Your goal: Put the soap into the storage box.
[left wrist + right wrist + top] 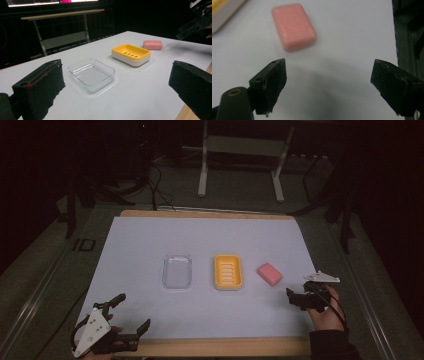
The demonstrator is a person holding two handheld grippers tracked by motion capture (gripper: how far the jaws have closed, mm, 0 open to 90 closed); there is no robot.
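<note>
A pink bar of soap (pixel 269 273) lies on the white sheet, to the right of a yellow soap dish (pixel 228 272) and a clear plastic tray (pixel 177 271). My right gripper (pixel 300 293) is just to the near right of the soap, open and empty. In the right gripper view the soap (pixel 294 26) lies ahead and left of the wide gap of my right gripper (pixel 329 75). My left gripper (pixel 132 312) is open at the near left edge. In the left gripper view, my left gripper (pixel 117 82) frames the tray (pixel 91 73), the dish (pixel 131 53) and the soap (pixel 152 45).
The white sheet (pixel 150 240) covers a wooden board whose edge (pixel 225 346) runs along the front. A white metal frame (pixel 240 160) stands on the floor beyond the table. The right gripper (pixel 195 22) hangs at the upper right of the left gripper view.
</note>
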